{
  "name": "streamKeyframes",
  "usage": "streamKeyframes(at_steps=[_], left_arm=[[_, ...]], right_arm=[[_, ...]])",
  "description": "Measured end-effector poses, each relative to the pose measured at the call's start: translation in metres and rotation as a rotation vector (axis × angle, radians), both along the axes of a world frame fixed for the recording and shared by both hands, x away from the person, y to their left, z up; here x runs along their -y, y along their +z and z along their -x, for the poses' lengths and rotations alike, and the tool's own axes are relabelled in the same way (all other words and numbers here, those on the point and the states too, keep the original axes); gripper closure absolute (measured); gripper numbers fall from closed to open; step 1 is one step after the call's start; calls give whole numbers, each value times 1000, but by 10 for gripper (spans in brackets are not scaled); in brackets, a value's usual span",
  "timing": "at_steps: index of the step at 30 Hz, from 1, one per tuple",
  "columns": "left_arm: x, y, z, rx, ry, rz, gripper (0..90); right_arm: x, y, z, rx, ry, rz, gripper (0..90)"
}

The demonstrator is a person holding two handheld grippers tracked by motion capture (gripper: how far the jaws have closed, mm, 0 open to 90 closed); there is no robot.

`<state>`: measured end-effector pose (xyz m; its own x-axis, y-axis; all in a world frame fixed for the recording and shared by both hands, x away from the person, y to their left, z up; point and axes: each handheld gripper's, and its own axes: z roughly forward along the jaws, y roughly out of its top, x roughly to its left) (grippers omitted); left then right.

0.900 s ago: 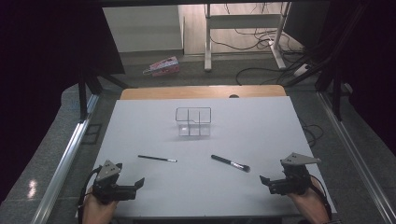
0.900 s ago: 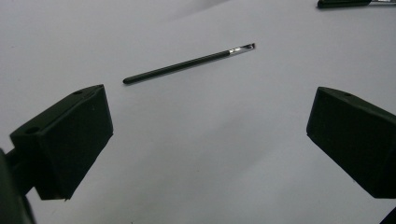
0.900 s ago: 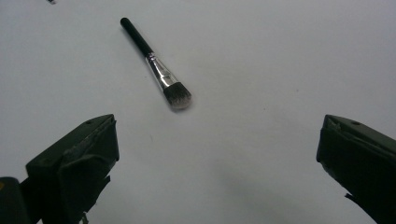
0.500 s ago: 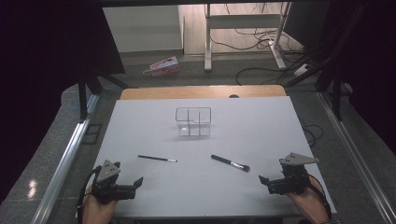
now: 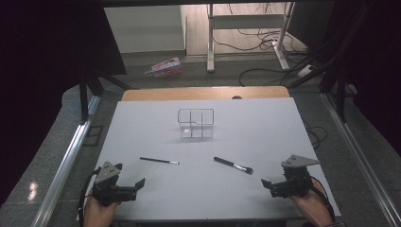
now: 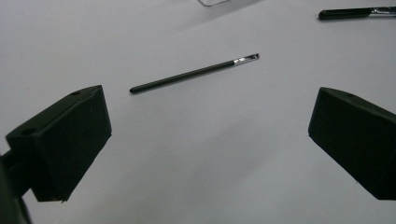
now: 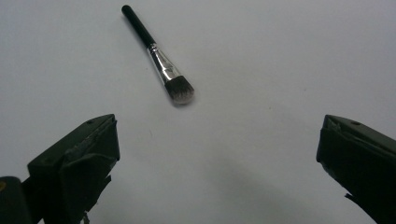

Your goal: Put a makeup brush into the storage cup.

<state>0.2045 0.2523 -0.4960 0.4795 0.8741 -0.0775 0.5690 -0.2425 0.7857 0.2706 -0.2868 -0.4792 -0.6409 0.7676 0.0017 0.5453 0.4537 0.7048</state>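
Observation:
A thin black brush (image 5: pixel 159 161) (image 6: pixel 194 73) with a silver tip lies left of centre on the white table (image 5: pixel 255 127). A thicker makeup brush (image 5: pixel 233 165) (image 7: pixel 159 57) with a dark bristle head lies right of centre. Behind them stands a clear divided organiser (image 5: pixel 196 123). My left gripper (image 5: pixel 135 185) (image 6: pixel 210 149) rests near the front left edge, open, with the thin brush ahead of its jaws. At the front right my right gripper (image 5: pixel 267 185) (image 7: pixel 217 168) is open too, the makeup brush lying ahead of it. Neither holds anything.
A wooden strip (image 5: pixel 203 93) runs along the table's far edge. Metal rails (image 5: pixel 66 161) flank the table on both sides. On the floor beyond lie a pink box (image 5: pixel 164 67), cables and a desk frame.

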Motion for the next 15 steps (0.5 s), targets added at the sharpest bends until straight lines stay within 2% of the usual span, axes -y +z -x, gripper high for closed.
streamKeyframes(at_steps=[9,15], left_arm=[[3,1,2,-14,-34,9,0],[4,2,5,-16,-45,11,0]], right_arm=[[-6,1,-1,-35,5,24,0],[-8,6,-4,-26,23,37,0]])
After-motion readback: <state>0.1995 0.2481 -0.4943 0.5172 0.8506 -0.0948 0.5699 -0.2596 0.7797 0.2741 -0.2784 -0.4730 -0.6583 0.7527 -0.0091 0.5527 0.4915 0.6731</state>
